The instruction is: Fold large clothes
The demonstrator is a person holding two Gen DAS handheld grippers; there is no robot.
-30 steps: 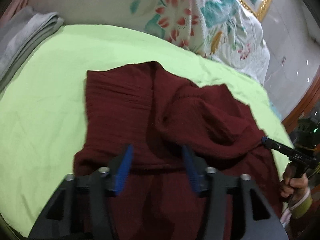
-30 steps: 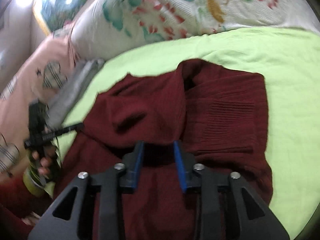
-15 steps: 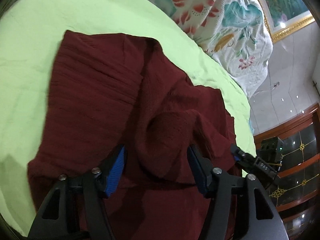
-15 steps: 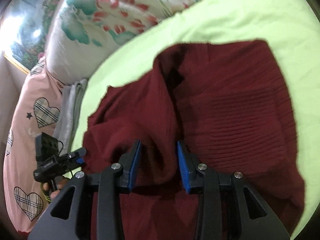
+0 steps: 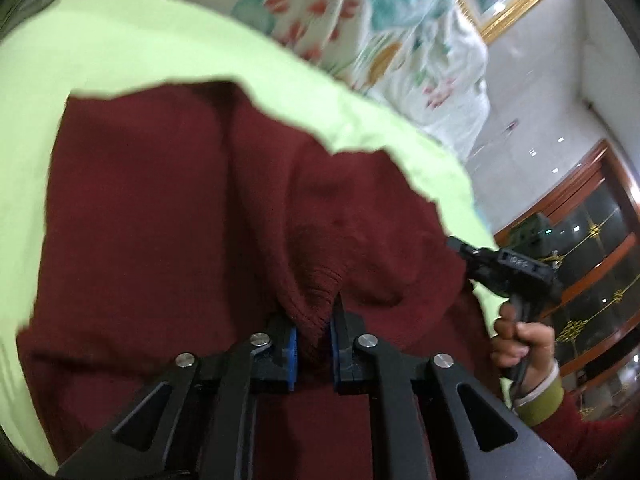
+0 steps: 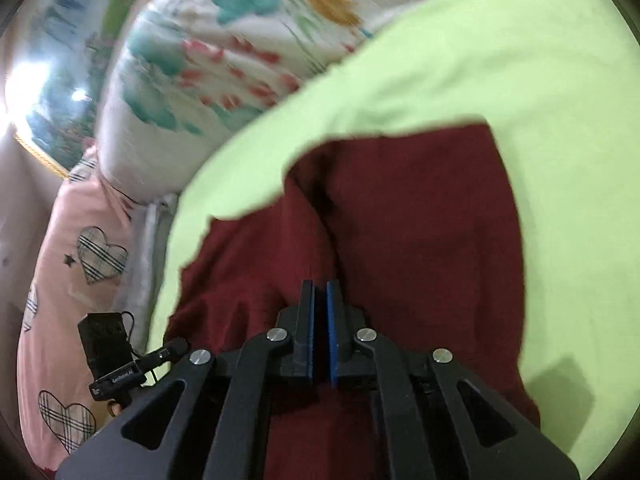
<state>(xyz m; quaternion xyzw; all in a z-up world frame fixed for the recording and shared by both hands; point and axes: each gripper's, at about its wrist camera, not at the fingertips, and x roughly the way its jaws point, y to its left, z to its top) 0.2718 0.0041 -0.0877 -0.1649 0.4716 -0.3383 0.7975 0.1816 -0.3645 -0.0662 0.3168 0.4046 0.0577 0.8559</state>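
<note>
A dark red knit sweater [image 5: 160, 216] lies on a lime-green bedsheet [image 5: 120, 56]. My left gripper [image 5: 314, 320] is shut on a bunched ribbed fold of the sweater, which sticks up between its blue pads. In the right wrist view the sweater [image 6: 420, 220] spreads over the sheet [image 6: 520, 60]. My right gripper [image 6: 319, 300] has its blue pads nearly together, low against the sweater; cloth between them does not show clearly. The right gripper also shows at the right of the left wrist view [image 5: 460, 246], and the left one at the lower left of the right wrist view [image 6: 176, 348].
A floral quilt [image 5: 400, 32] is heaped at the head of the bed. A pink pillow with plaid hearts [image 6: 80, 260] lies to the left. A wooden cabinet with glass doors [image 5: 592, 248] stands beyond the bed's right edge.
Both grippers have closed from wide open. The left one now pinches a fold of the sweater. Both have moved in lower and closer to the cloth.
</note>
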